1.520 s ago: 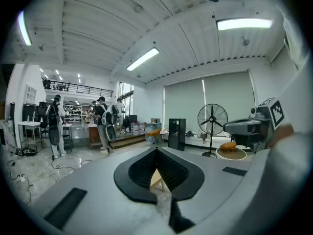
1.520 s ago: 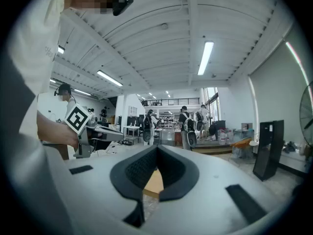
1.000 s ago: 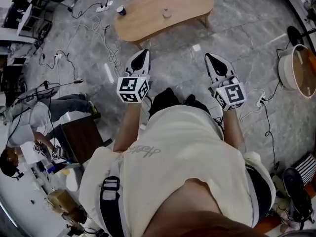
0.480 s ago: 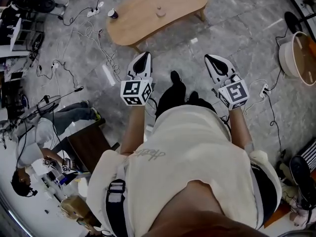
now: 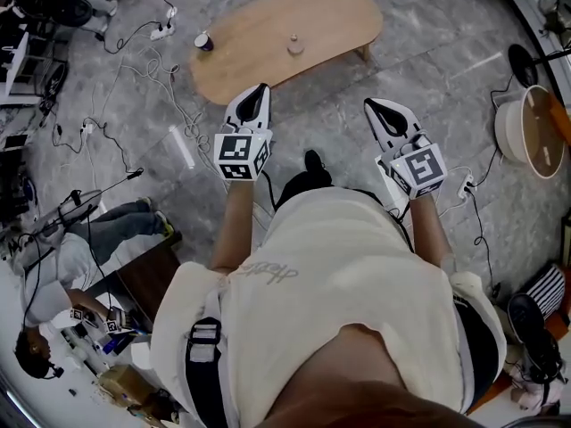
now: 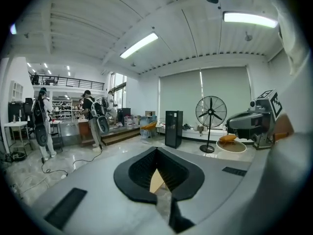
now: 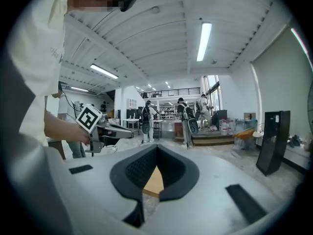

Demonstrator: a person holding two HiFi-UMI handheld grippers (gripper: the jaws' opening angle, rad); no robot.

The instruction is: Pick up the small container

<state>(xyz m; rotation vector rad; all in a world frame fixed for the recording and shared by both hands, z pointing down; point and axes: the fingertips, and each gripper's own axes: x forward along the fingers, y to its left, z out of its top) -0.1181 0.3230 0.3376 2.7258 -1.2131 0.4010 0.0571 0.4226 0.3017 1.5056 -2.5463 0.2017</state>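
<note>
The small container point(image 5: 294, 45) is a little light-coloured pot standing near the middle of the oval wooden table point(image 5: 259, 47), at the top of the head view. Both grippers are held out level over the grey floor, short of the table's near edge. My left gripper point(image 5: 260, 91) is shut and holds nothing; its tip points at the table's left part. To the right, my right gripper point(image 5: 372, 106) is also shut and empty. In the left gripper view the left gripper point(image 6: 157, 149) shows only a tan sliver of table point(image 6: 156, 182) under its black pads. The right gripper point(image 7: 157, 146) shows the same.
A dark cup point(image 5: 204, 40) stands on the floor by the table's left end, with a power strip point(image 5: 161, 32) and loose cables point(image 5: 183, 105) nearby. A round white tub point(image 5: 526, 132) sits at the right. A person point(image 5: 71, 230) sits at the left. A standing fan point(image 6: 211, 112) is farther off.
Both grippers have moved forward toward the wooden table, which now lies nearer and lower in the head view. The person's feet have stepped forward. The jaws of both stay shut.
</note>
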